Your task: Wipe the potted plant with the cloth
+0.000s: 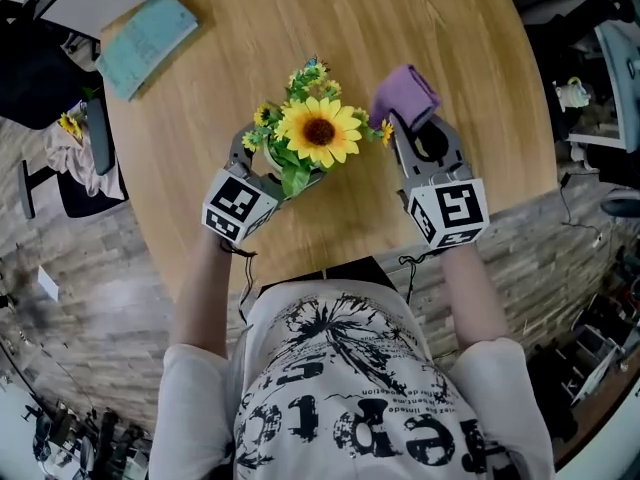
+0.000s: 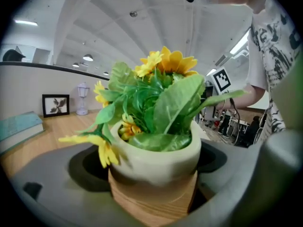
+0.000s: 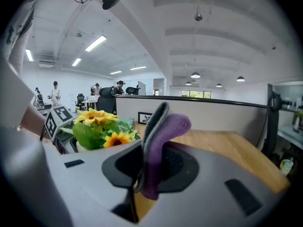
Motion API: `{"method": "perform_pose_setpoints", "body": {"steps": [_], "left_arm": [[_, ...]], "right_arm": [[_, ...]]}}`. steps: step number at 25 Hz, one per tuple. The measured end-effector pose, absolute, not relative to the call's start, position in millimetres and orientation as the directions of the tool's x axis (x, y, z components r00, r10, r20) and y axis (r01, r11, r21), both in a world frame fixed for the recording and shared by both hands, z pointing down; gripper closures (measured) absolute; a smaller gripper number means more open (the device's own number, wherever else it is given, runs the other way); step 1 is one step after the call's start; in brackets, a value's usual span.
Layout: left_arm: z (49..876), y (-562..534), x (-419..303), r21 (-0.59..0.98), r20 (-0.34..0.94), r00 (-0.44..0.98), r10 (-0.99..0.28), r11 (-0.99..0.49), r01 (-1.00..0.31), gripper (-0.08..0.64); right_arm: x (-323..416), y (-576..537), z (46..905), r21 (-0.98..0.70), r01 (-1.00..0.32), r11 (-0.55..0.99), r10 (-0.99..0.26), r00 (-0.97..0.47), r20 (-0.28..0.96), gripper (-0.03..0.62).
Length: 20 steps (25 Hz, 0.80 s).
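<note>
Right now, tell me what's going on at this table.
A person holds a gripper in each hand over a wooden table. The left gripper is shut on the pot of a sunflower plant. The right gripper is shut on a purple cloth, held just right of the plant. The right gripper view shows a gap between cloth and plant, so no wiping contact is visible at this moment.

Bright, even office light from ceiling strips (image 3: 96, 43) and downlights (image 3: 195, 74); no hard glare, only a mild sheen on the table (image 1: 450, 28). Shadows are soft and short. Heavy fisheye with black vignetted corners in both my gripper views. Up close the potted plant (image 2: 156, 141) is smeared and the cloth (image 3: 163, 136) soft-edged. Head view is sharp in the centre, warped at the rim.
</note>
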<state>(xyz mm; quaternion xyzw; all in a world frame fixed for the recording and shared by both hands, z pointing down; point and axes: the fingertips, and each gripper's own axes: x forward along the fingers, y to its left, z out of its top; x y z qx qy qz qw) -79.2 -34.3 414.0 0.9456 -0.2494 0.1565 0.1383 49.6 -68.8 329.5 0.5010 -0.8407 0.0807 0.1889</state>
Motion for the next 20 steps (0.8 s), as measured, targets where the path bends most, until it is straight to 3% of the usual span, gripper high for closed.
{"method": "perform_pose_setpoints", "body": {"steps": [20], "left_arm": [[478.7, -38.0, -74.4, 0.134, 0.474, 0.816, -0.331, -0.889, -0.438, 0.031]], "right_arm": [[33.1, -74.5, 332.1, 0.089, -0.884, 0.459, -0.840, -0.399, 0.367, 0.517]]}}
